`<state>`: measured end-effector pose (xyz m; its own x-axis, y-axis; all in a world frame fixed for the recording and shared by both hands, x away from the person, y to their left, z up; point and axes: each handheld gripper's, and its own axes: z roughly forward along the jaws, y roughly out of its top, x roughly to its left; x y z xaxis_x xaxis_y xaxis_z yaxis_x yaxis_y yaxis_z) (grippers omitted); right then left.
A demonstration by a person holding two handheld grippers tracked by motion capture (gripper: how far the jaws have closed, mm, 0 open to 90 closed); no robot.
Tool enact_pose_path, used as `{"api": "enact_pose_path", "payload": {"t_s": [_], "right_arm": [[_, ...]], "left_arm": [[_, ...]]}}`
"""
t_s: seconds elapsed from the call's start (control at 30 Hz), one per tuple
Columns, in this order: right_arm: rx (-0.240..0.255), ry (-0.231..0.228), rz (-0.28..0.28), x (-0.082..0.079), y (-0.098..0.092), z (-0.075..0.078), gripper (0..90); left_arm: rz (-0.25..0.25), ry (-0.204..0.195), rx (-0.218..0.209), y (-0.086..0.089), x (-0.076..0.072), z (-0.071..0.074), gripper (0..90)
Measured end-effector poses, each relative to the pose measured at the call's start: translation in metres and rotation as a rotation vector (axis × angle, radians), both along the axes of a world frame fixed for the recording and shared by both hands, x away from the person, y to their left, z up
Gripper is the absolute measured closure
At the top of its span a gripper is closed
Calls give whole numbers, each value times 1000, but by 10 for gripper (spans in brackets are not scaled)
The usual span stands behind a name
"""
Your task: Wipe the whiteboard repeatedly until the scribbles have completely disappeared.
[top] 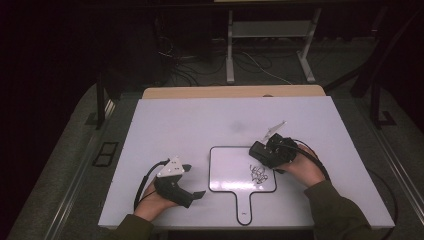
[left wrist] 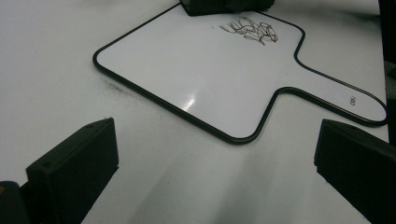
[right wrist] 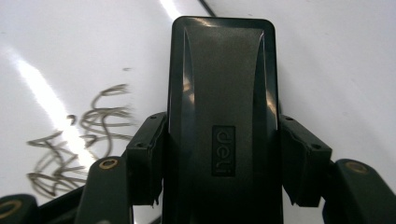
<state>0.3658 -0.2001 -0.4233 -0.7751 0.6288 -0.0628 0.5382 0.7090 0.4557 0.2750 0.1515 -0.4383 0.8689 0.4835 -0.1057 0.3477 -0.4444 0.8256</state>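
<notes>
Two tongs work over a white table (top: 170, 120), and between them lies a small paddle-shaped whiteboard (top: 235, 170) with a dark rim and a short handle pointing toward the person. The right tongs (top: 270, 150) are closed on a black eraser (right wrist: 223, 107), jaws pressed against its two long sides near the middle, the block held over the board's upper right corner, just beside a patch of dark scribble (top: 258, 174). Whether the eraser's underside touches the board I cannot tell. The left tongs (top: 192, 181) hang wide open and hold nothing, just left of the board.

The eraser looks like a rigid, glossy plastic shell, probably light, with smooth flanks that could slip under a weak pinch; the mid-length side grip seems sound, since it keeps the base flat for wiping. The board is thin, stiff and slick, and likely to slide on the smooth table when rubbed. Pinning it at the handle (left wrist: 336, 91) or the bare left edge, well apart from the scribble, looks like the sensible hold for the free tongs.
</notes>
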Motion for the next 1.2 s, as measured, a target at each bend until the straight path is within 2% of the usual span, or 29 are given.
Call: {"api": "enact_pose_path", "payload": {"t_s": [0.4, 0.5, 0.63, 0.8, 0.93, 1.2], "right_arm": [[18, 16, 105, -11, 31, 0, 384], [11, 9, 123, -13, 38, 0, 385], [17, 17, 106, -7, 35, 0, 385], [5, 4, 55, 1, 25, 0, 385], [19, 15, 13, 7, 17, 0, 384], [4, 9, -22, 11, 4, 0, 385]], "left_arm": [[-3, 3, 4, -2, 0, 0, 0], [-4, 3, 5, -1, 0, -1, 0], [-6, 1, 6, -1, 0, 0, 0], [-5, 1, 6, -1, 0, 0, 0], [-5, 2, 8, -1, 0, -1, 0], [-3, 1, 4, -1, 0, 0, 0]]}}
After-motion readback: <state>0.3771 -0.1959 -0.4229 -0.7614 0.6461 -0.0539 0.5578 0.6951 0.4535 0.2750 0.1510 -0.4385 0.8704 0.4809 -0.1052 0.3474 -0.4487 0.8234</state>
